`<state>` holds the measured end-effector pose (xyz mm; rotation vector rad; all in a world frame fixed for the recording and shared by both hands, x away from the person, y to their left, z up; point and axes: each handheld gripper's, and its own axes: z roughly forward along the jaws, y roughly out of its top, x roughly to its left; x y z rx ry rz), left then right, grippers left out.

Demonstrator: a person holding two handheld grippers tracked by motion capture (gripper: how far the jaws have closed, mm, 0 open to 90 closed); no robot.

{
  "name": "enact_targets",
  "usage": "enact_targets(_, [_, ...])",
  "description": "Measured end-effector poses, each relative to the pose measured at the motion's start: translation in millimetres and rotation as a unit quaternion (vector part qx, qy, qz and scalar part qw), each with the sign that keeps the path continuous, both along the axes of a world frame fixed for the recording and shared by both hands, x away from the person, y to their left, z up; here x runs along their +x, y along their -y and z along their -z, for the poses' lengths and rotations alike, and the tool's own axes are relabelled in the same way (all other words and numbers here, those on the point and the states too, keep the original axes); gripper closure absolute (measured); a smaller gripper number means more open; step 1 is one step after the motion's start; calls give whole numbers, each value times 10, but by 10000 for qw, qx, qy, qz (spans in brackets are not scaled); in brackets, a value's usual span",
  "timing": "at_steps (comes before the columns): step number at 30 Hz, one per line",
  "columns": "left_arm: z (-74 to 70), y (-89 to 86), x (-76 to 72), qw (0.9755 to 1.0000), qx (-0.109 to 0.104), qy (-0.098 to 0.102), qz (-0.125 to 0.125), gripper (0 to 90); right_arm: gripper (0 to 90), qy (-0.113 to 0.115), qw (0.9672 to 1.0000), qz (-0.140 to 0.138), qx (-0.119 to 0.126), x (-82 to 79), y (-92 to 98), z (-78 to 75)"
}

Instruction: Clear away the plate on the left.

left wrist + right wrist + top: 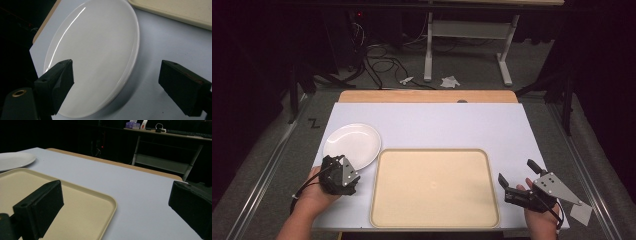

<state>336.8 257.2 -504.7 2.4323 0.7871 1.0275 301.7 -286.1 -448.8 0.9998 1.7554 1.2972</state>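
A white round plate [354, 142] lies at the left on the white-covered table, just beyond my left gripper [336, 159]. In the left gripper view the plate [95, 57] has its near rim between my jaws: one jaw hangs over the dish, the other over the bare cover to its right, and my left gripper [117, 72] stands open. An empty beige tray [434, 187] sits at the front centre. My right gripper [515, 171] is held open beside the tray's right edge; in the right gripper view its jaws [116, 192] frame the tray's corner [75, 207] and the distant plate [15, 160].
The white cover [437, 120] spans the table, with a wooden strip [427, 96] showing at the back. A small white card [581, 212] lies by my right hand. Beyond the table stand a white desk frame [462, 30] and floor cables [377, 65].
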Motion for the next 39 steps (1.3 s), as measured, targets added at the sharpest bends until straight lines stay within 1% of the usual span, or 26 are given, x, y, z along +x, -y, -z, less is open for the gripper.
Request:
enact_targets(2, [22,29,2,9998,219,-14,37,142,4,-12,10000,8,-7,-4,1,-2])
enact_targets(6, [36,66,13,9991,415,29,100,156,4,0,10000,-2,4,-13,14,1])
enact_targets(7, [43,79,18,9986,525,44,104,161,4,-22,10000,34,7,-22,16,-1])
enact_targets(9, [51,91,32,9976,675,29,137,167,4,-19,10000,45,1,-37,35,-1])
enact_targets(10, [52,94,41,9973,720,10,160,174,4,12,10000,23,16,-39,45,2])
enact_targets(11, [56,100,53,9968,774,34,171,178,4,-20,10000,84,25,-53,49,3])
enact_targets(12, [56,100,53,9968,774,34,171,189,4,-20,10000,84,25,-53,49,3])
enact_targets(13, [66,109,79,9961,815,-41,332,199,4,-45,9999,110,36,-66,71,9])
enact_targets(14, [64,115,81,9953,912,-34,325,206,4,-41,9999,128,22,-71,78,9])
enact_targets(15, [65,128,79,9941,1045,26,304,210,4,-40,9999,114,24,-75,87,8])
enact_targets(16, [58,135,82,9928,1149,17,340,221,4,-48,9999,157,30,-91,93,8])
enact_targets(17, [65,154,82,9922,1194,68,362,232,4,-21,9999,134,33,-97,103,8])
enact_targets(18, [62,165,89,9907,1304,59,387,248,4,-29,9998,172,34,-116,115,7])
enact_targets(19, [64,174,88,9896,1385,98,363,260,4,-38,9998,186,31,-131,132,6])
enact_targets(20, [76,180,93,9899,1356,104,404,279,4,-38,9998,203,43,-141,144,7])
enact_targets(21, [78,189,94,9885,1447,99,429,291,4,-44,9998,214,44,-148,153,8])
enact_targets(24, [99,205,116,9878,1482,66,481,321,4,-52,9996,261,67,-179,183,8])
enact_targets(25, [111,211,125,9881,1456,78,485,326,4,-39,9996,258,93,-184,192,12])
enact_targets(26, [107,211,130,9873,1505,75,500,341,4,-63,9995,291,98,-198,203,12])
enact_targets(29, [119,224,147,9866,1533,80,550,370,5,-62,9994,325,121,-217,228,16])
enact_targets(31, [127,232,153,9853,1600,104,590,402,4,-64,9993,356,127,-231,247,18])
enact_targets(32, [134,234,159,9859,1563,118,591,412,4,-67,9992,370,135,-237,253,20])
enact_targets(35, [146,265,182,9831,1733,128,578,444,5,-87,9990,412,143,-248,268,28])
enact_targets(36, [201,285,195,9869,1490,251,567,462,4,-101,9990,418,155,-250,270,30])
enact_targets(37, [221,297,201,9873,1461,289,561,481,4,-95,9989,429,157,-249,272,34])
enact_targets(39, [217,302,211,9855,1575,240,586,531,4,-109,9988,445,157,-253,277,38])
